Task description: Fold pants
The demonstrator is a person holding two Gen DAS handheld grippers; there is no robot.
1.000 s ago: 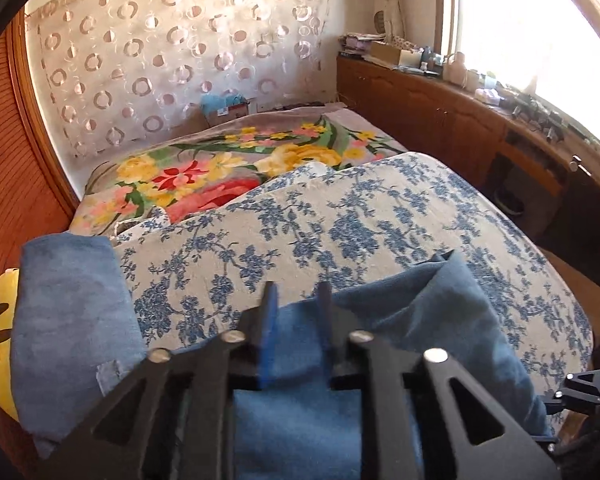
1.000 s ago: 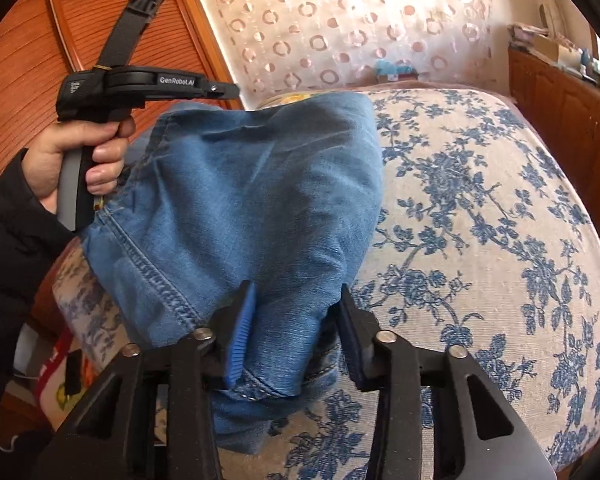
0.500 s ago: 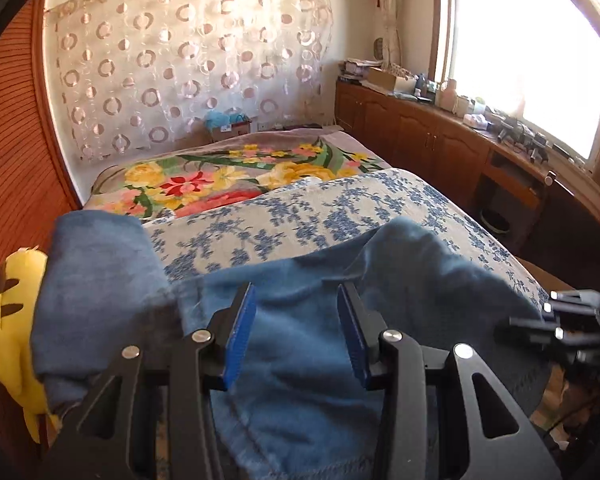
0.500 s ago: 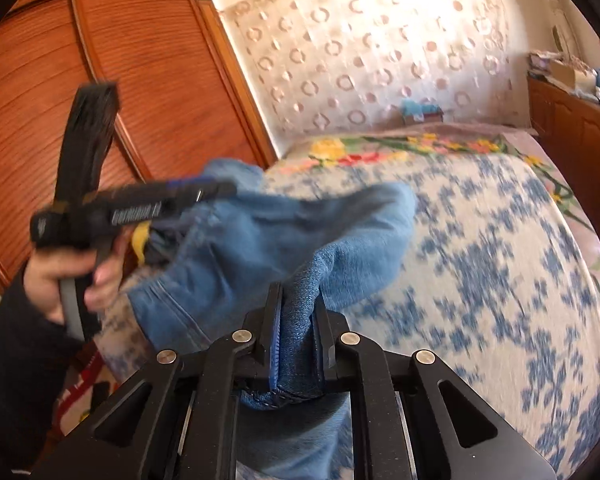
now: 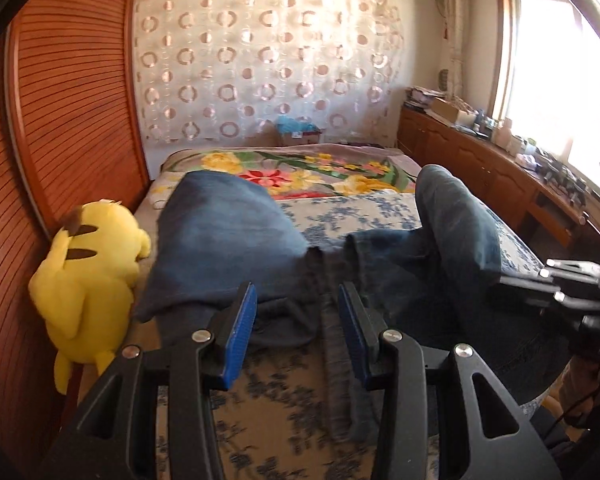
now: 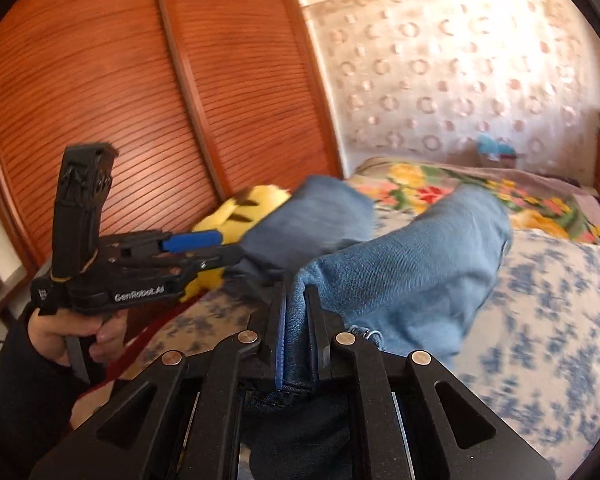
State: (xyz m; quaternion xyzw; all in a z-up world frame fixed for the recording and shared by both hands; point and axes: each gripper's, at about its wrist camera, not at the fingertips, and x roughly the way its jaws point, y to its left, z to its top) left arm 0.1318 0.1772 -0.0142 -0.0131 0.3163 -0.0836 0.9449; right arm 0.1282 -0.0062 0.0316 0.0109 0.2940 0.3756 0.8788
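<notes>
Only the right wrist view shows the person's hand (image 6: 66,338) gripping the left gripper (image 5: 296,320), jaws apart, empty. The right gripper (image 6: 296,332) pinches the jeans (image 6: 400,272), lifted over the bed (image 6: 540,320).

Both grippers are built of matte black plastic links joined by round silver screws. Blue ribbed pads are fitted to the fingers (image 5: 239,334) of the left gripper (image 5: 296,332) and the right gripper (image 6: 296,332). White "GenRobot.AI" lettering is printed on the left gripper's side. A dark sleeve (image 6: 16,384) is worn on the left arm.
</notes>
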